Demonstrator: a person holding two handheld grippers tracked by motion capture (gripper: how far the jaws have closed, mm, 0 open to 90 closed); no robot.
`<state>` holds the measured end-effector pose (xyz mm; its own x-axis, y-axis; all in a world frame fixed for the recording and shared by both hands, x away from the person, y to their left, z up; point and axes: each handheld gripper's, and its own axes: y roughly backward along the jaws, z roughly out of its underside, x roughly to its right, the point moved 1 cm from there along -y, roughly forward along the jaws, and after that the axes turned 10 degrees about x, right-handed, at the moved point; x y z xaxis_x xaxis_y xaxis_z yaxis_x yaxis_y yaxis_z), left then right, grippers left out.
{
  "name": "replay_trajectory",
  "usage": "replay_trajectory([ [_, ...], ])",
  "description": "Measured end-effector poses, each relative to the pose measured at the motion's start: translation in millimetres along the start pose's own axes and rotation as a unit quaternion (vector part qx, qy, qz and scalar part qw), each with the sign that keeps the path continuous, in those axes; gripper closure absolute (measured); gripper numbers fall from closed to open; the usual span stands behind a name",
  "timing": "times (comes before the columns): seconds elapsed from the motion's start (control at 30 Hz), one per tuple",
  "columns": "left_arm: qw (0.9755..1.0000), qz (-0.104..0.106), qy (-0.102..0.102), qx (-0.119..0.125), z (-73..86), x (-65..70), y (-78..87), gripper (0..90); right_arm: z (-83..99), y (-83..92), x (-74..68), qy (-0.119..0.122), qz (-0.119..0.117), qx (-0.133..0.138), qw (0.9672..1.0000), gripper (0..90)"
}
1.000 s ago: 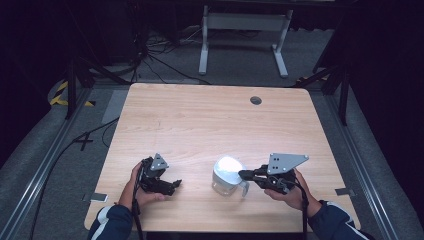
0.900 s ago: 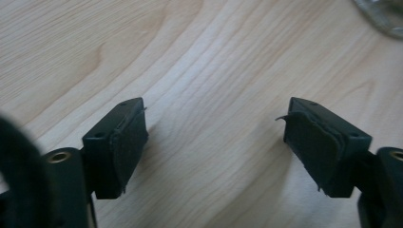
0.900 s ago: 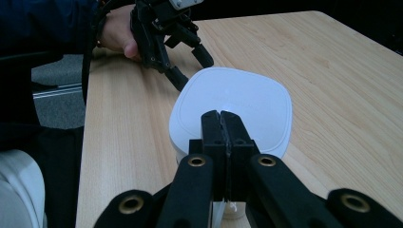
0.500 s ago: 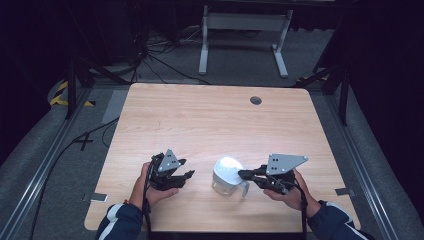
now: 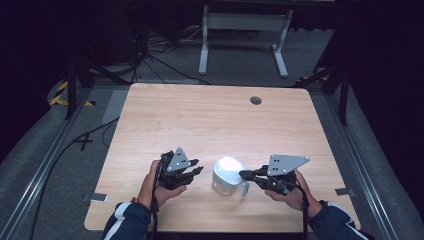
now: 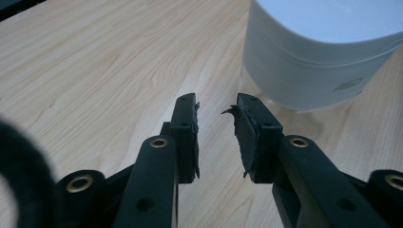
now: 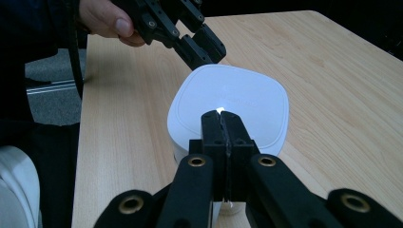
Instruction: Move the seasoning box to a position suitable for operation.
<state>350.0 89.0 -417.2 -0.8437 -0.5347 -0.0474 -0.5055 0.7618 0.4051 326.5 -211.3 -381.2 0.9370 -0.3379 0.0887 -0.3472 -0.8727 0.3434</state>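
A clear container with a white lid [image 5: 227, 171] stands on the wooden table [image 5: 210, 120] near its front edge, a clear handle [image 5: 244, 189] on its right side. My left gripper [image 5: 198, 171] hovers just left of it, tips aimed at it. Its jaws have just been closing and stand a narrow gap apart with nothing between them [image 6: 216, 107]; the container [image 6: 323, 57] rises just beyond them. My right gripper [image 5: 243, 174] reaches the container's right side and is shut, its pads pressed together [image 7: 222, 114] over the near edge of the lid [image 7: 228, 95]. The left gripper [image 7: 199, 47] hangs past the lid's far edge.
A round cable hole [image 5: 255, 100] sits near the table's far edge. Beyond the table stand a white metal frame [image 5: 242, 30] and loose cables on the grey floor. Metal rails [image 5: 45, 165] run along both sides of the table.
My left gripper has moved right toward the container and risen a little, and its jaws have narrowed. The right gripper and the container have stayed put.
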Motion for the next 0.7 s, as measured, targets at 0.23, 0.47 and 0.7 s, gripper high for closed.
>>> replay_trajectory([
  [0.23, 0.9999, 0.01, -0.012, -0.002, -5.1, 4.6, -6.2, 69.9, -1.1, -1.2, -3.8, 0.004, -0.003, -0.001, 1.0, 90.0],
  [0.47, 0.9998, 0.015, -0.014, -0.004, -6.4, 8.0, -12.6, 69.9, -2.5, -2.9, -5.3, 0.007, -0.002, -0.003, 1.0, 90.0],
  [0.7, 0.9997, 0.017, -0.014, -0.006, -6.6, 9.8, -15.5, 70.1, -3.5, -2.7, -5.2, 0.008, -0.001, -0.009, 0.9999, 90.0],
])
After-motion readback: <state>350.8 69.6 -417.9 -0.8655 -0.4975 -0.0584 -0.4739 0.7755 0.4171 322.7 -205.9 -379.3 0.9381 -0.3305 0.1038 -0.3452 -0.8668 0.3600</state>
